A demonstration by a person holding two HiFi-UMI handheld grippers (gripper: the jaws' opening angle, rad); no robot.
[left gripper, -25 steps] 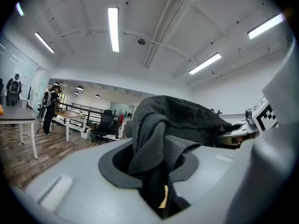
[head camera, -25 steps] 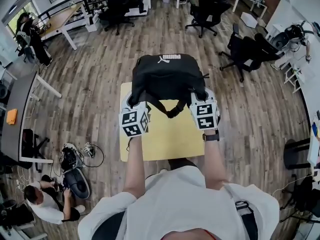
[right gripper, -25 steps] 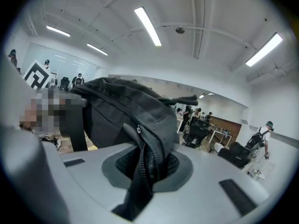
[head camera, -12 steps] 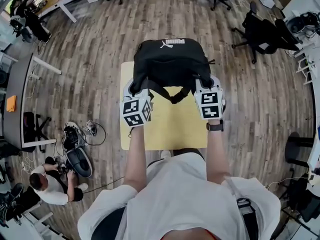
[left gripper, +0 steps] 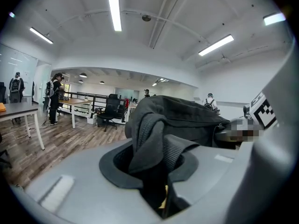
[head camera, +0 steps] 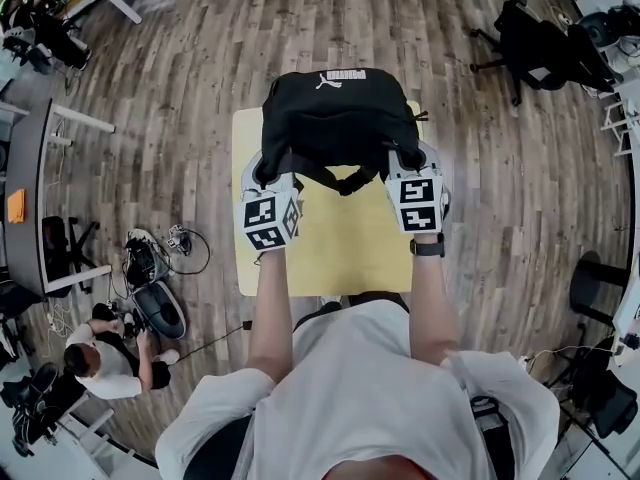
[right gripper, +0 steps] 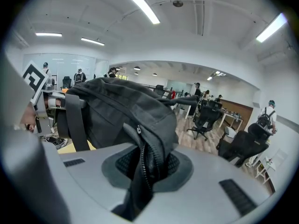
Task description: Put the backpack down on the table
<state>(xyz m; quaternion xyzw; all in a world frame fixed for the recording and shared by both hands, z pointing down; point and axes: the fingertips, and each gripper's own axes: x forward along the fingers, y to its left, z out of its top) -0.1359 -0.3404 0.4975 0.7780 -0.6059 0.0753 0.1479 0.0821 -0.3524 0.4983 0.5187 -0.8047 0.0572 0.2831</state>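
Note:
A black backpack hangs over the far half of the small yellow table; I cannot tell whether its bottom touches the top. My left gripper is shut on a fold of the backpack's near left side, and the fabric fills the gap between its jaws. My right gripper is shut on the near right side, with a zipped edge pinched between its jaws. A strap loop dangles between the two grippers.
Black office chairs stand at the far right. A grey desk runs along the left. A person crouches on the wooden floor at lower left beside a bag and cables.
Both grippers and the backpack have come down together toward the table. The backpack now covers more of the table's far end. Both grips are unchanged.

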